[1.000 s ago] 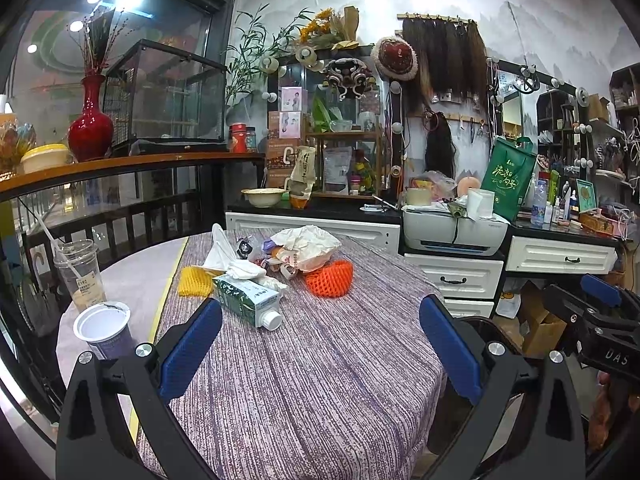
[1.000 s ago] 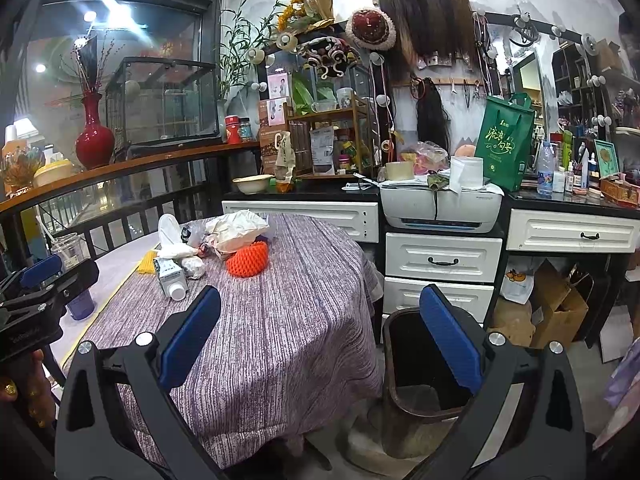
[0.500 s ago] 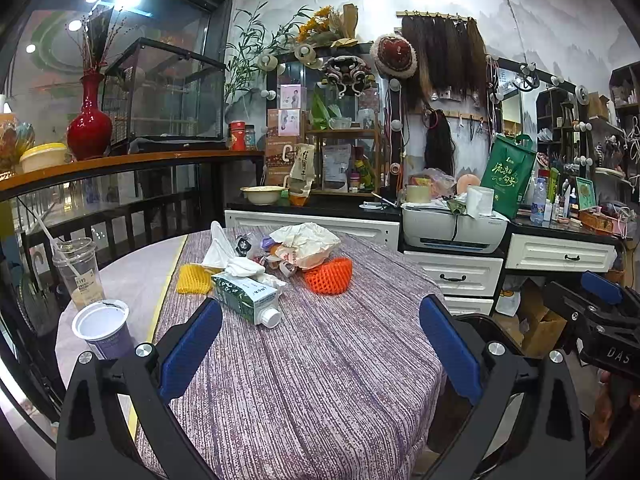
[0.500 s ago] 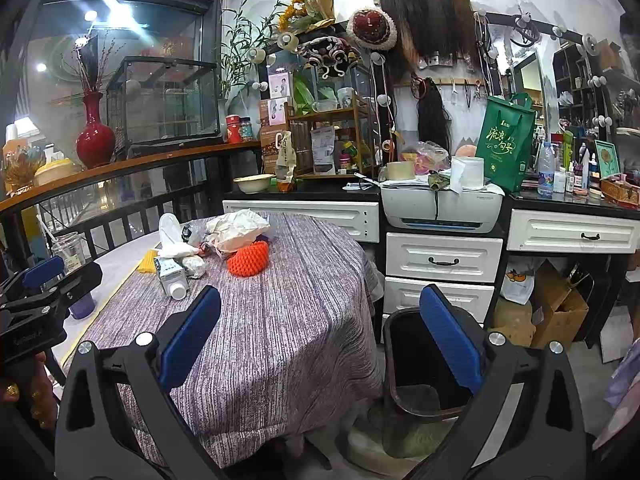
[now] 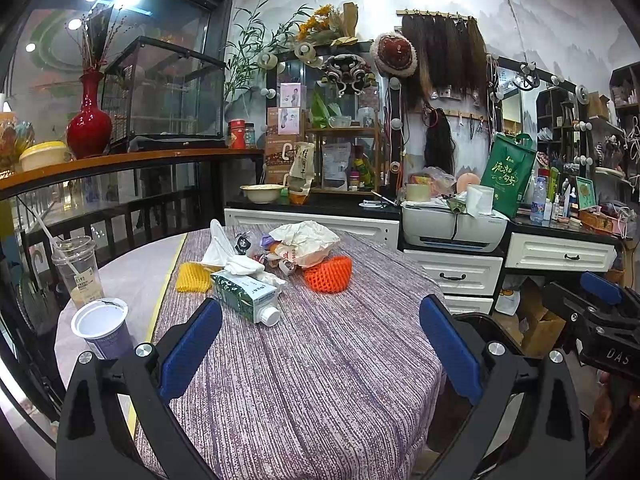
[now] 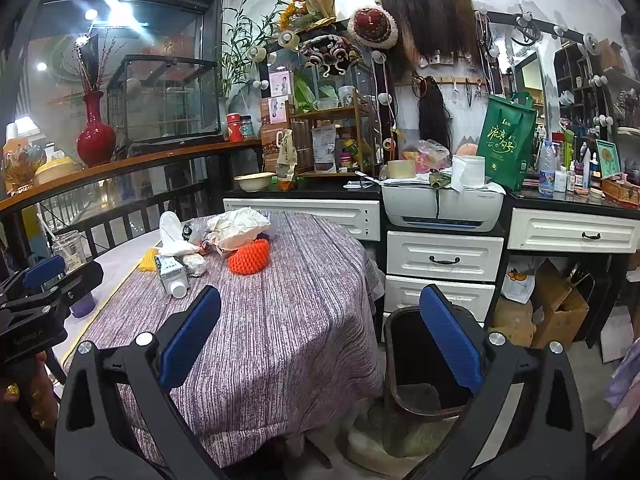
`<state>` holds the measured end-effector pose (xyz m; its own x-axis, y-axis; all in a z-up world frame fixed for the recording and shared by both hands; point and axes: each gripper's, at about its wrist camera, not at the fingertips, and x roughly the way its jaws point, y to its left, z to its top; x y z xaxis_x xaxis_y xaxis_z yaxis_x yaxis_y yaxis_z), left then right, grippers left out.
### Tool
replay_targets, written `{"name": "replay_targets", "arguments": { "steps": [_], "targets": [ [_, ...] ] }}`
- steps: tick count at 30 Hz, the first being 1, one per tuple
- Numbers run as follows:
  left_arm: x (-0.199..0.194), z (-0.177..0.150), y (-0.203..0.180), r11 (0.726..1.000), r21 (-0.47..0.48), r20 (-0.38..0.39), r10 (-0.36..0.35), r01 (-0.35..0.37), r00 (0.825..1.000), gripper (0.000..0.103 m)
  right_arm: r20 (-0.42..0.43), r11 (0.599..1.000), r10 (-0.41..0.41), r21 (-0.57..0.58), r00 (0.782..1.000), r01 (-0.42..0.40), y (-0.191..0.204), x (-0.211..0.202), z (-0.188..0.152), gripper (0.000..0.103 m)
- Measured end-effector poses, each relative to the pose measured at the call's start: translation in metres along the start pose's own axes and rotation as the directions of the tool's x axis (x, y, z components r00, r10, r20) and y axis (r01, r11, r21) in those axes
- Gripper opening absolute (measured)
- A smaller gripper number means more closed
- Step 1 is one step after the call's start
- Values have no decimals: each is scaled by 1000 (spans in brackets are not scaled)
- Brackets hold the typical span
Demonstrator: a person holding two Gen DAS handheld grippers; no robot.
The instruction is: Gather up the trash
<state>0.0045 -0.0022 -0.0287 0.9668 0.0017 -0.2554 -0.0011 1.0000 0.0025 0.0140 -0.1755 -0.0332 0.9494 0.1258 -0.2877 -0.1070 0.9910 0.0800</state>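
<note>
- The trash is all bunched on the far side of the round table (image 5: 320, 380): a milk carton (image 5: 244, 298) lying on its side with the cap end toward the near edge, an orange foam net (image 5: 329, 274) just right of it, a yellow foam net (image 5: 194, 277) on the left, and a crumpled paper bag (image 5: 306, 242) plus white tissue (image 5: 240, 266) heaped behind.
- Two cups sit off the striped cloth at the left edge: a short paper cup (image 5: 102, 330) near, and a clear plastic cup (image 5: 78, 270) with a straw farther back.
- The bin (image 6: 424, 364) stands on the floor just right of the table, dark and open-topped. Can't really see what's in it.
- Left gripper (image 5: 320, 354) is spread wide with nothing in it, hanging over the near part of the table. The pile is straight ahead and well apart from it; the carton is the closest piece.
- Right gripper (image 6: 320, 340) is also wide open and empty, sitting farther right, with the table edge and bin ahead of it.
- My read: this is the very start, nothing picked up yet.
- Next move probably means pushing the left gripper forward to the carton and straddling its narrow side before squeezing. It's lying at an angle, so lining up matters or it may just slide on the cloth.
</note>
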Motion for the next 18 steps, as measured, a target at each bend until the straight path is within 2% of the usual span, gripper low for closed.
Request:
{"name": "replay_targets", "arguments": {
  "steps": [18],
  "targets": [
    [2,-10,-1,1000,-1,-7,1,-1,1000,98,-10,1000,2,-4,1000,-2,4,2,-5,98]
  ]
}}
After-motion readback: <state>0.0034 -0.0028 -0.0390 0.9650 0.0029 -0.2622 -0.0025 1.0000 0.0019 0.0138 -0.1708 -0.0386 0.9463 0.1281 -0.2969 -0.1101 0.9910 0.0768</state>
